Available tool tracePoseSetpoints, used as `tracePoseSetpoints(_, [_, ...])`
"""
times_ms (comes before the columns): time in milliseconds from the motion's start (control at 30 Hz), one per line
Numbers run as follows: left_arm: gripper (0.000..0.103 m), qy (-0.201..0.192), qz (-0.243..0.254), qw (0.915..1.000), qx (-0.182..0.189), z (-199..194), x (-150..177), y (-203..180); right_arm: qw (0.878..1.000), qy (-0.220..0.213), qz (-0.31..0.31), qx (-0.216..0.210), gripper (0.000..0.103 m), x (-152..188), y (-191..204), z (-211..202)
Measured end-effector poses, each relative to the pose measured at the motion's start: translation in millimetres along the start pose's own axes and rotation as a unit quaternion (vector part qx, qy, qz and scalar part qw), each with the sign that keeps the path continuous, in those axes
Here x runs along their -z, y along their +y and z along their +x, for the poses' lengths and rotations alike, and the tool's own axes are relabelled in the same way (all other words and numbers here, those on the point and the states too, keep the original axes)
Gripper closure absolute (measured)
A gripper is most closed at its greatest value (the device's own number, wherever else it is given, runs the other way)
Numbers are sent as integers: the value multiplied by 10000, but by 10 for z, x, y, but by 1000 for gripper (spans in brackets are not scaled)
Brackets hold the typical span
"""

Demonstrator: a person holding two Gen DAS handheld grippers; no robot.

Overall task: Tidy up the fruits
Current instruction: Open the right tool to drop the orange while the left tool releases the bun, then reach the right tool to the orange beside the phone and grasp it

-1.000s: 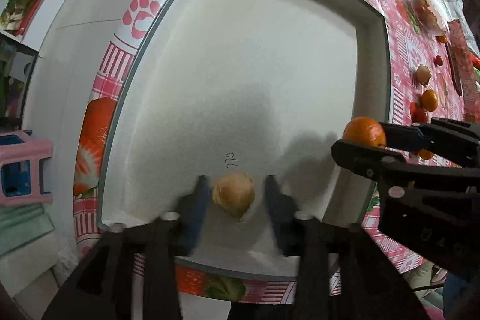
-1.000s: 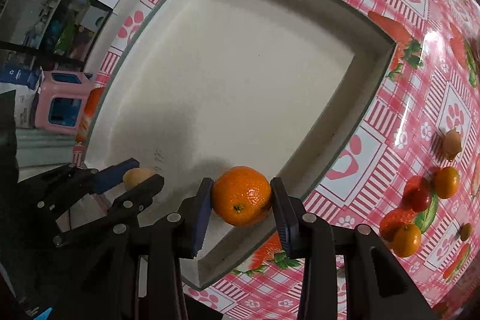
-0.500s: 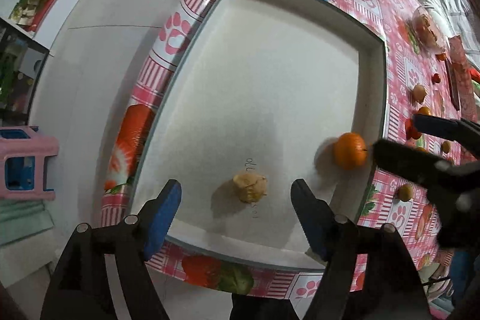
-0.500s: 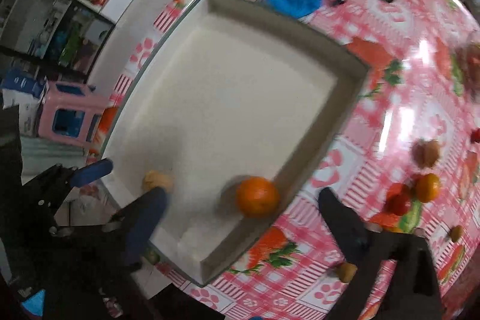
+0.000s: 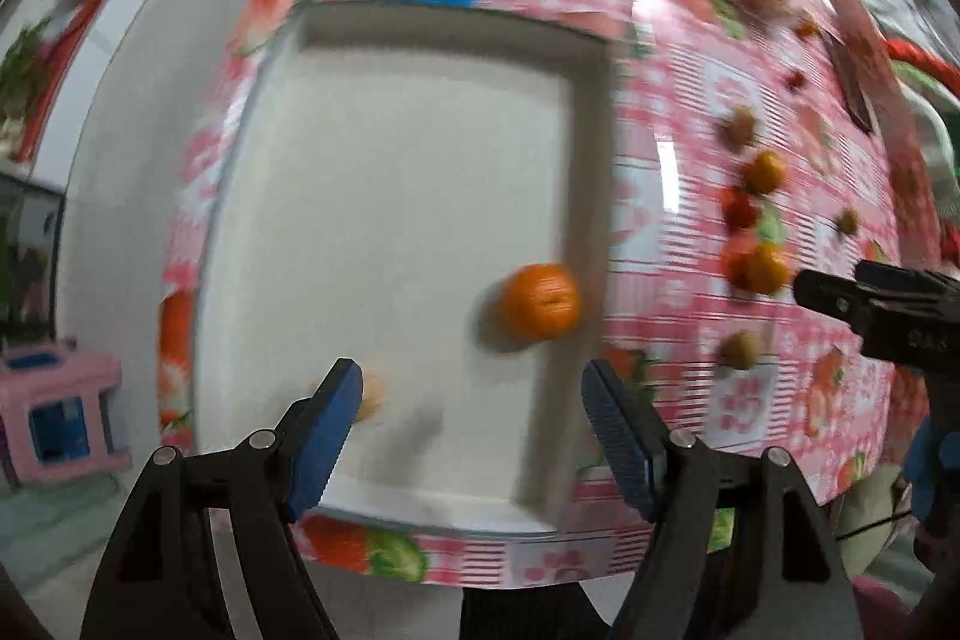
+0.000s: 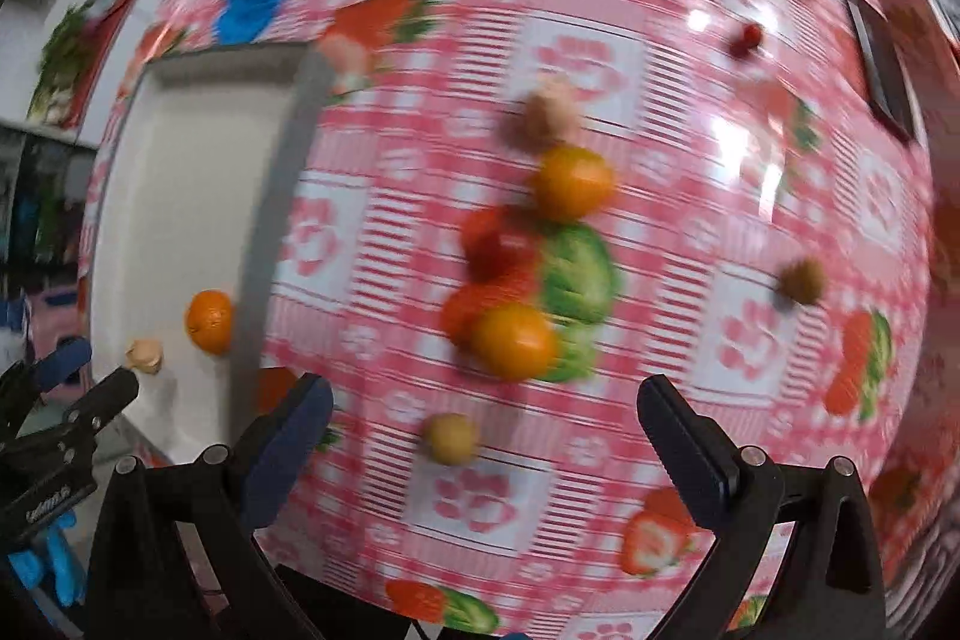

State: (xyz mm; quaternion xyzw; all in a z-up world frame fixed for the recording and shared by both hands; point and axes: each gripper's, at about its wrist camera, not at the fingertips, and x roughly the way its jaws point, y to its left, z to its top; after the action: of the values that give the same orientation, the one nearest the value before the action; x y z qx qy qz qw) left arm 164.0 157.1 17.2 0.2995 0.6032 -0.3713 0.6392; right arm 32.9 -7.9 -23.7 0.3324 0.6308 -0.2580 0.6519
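tablecloth (image 6: 708, 160): glossy plastic (glare spots) | tray (image 5: 390, 196): matt white | tangerine (image 5: 542, 301): dimpled skin

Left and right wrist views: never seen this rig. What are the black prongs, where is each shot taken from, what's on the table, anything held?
No robot arm here: a person holds a pair of tongs in each hand, with a fisheye camera on each looking forward along its fingers. In the left wrist view, the left tongs are open and empty over a white tray, which holds an orange and a small tan fruit. In the right wrist view, the right tongs are also open and empty, over the pink checked tablecloth, where loose fruit lies, including two oranges. Both pictures are motion-blurred.
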Motion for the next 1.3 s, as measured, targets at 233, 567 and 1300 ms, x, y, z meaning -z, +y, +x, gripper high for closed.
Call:
tracePoseSetpoints(233, [24, -56, 710, 9974, 123, 2, -322, -767, 9974, -66, 716, 56, 1, 82, -730, -113])
tracePoseSetpoints(567, [24, -58, 1105, 9937, 173, 17, -698, -1411, 9910, -66, 1332, 83, 1, 110, -1600, -193])
tracePoseSetpoints(1300, [24, 67, 939, 9956, -34, 233, -1108, -1943, 9779, -1014, 1826, 98, 1, -1288, -2767, -499])
